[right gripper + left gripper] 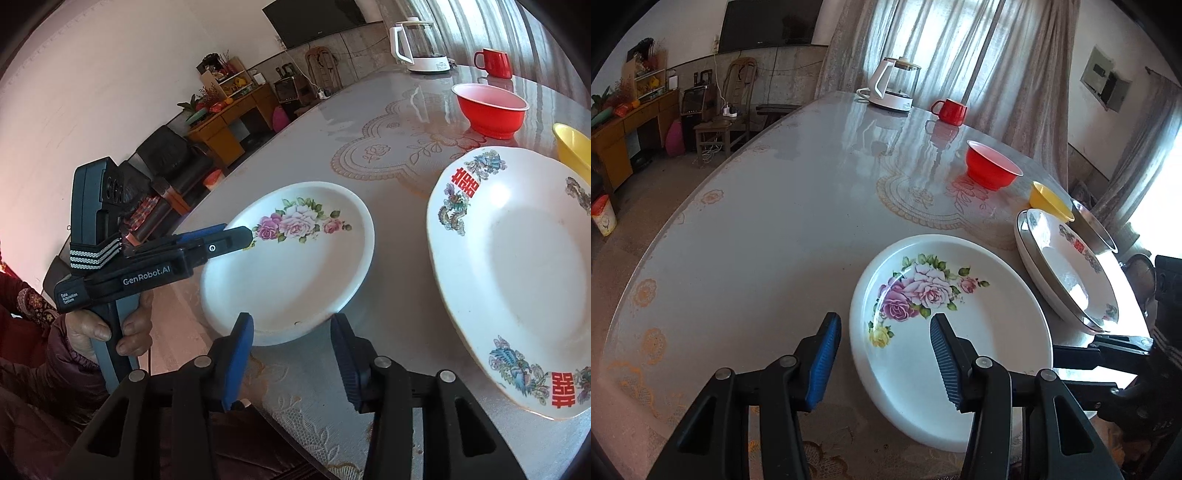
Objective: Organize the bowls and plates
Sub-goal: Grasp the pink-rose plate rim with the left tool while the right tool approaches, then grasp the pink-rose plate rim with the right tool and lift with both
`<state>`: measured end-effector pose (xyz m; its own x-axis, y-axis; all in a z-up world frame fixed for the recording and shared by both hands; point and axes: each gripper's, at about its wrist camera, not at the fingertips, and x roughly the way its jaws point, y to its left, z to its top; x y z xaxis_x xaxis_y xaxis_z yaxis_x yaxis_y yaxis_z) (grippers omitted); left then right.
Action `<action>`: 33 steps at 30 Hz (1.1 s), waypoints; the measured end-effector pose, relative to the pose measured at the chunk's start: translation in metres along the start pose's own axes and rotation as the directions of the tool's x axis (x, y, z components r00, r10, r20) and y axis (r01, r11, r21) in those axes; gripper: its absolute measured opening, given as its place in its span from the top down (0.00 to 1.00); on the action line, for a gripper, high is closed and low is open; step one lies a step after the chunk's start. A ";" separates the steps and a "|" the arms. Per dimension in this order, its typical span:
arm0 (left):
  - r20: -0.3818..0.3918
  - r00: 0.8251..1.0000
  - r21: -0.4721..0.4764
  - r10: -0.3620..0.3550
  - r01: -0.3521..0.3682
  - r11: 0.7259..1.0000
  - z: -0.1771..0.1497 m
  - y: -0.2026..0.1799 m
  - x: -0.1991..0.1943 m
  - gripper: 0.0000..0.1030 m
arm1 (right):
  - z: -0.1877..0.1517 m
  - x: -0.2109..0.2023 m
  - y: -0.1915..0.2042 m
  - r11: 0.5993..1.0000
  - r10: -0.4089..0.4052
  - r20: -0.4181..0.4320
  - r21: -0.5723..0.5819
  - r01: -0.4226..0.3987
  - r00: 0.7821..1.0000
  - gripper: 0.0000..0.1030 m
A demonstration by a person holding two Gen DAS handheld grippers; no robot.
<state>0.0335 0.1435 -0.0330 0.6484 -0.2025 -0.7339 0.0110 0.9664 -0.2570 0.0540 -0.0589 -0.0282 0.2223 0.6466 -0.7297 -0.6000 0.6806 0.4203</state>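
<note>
A white plate with painted roses point(955, 343) point(295, 266) lies flat on the table near its front edge. My left gripper point(882, 354) point(240, 232) is open and straddles the plate's left rim, one blue pad outside it and one over the inside. My right gripper point(291, 354) point(1062, 371) is open too, with the plate's near rim just ahead of its pads. To the right sits a white plate with red characters and dragons point(517, 266) point(1067, 269), stacked on another plate. Behind it stand a red bowl point(991, 166) point(489, 109), a yellow bowl point(1049, 199) point(574, 147) and a metal bowl point(1093, 229).
A glass kettle point(892, 85) point(419, 44) and a red mug point(949, 110) point(495, 62) stand at the table's far side. The round table point(757, 229) is glass-topped over lace. A person's hand point(92, 332) holds the left gripper's handle at the table's edge.
</note>
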 end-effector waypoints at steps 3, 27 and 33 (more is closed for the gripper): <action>-0.009 1.000 -0.009 -0.006 0.006 1.000 -0.001 0.000 0.007 0.62 | 0.003 0.010 0.002 0.999 -0.035 -0.020 -0.016 0.035 0.999 0.57; 0.044 0.998 0.036 0.033 -0.035 0.999 -0.002 0.002 0.010 0.70 | 0.012 0.024 0.003 0.980 -0.197 0.046 -0.002 0.197 0.979 0.65; 0.054 0.998 -0.033 0.016 -0.014 0.999 -0.007 0.005 0.005 0.70 | 0.012 0.025 0.007 0.972 -0.231 0.050 -0.022 0.232 0.972 0.65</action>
<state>0.0316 0.1459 -0.0427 0.6890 -0.1783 -0.7025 -0.0235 0.9633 -0.2675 0.0643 -0.0335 -0.0368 0.3932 0.4887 -0.7788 -0.5487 0.8044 0.2278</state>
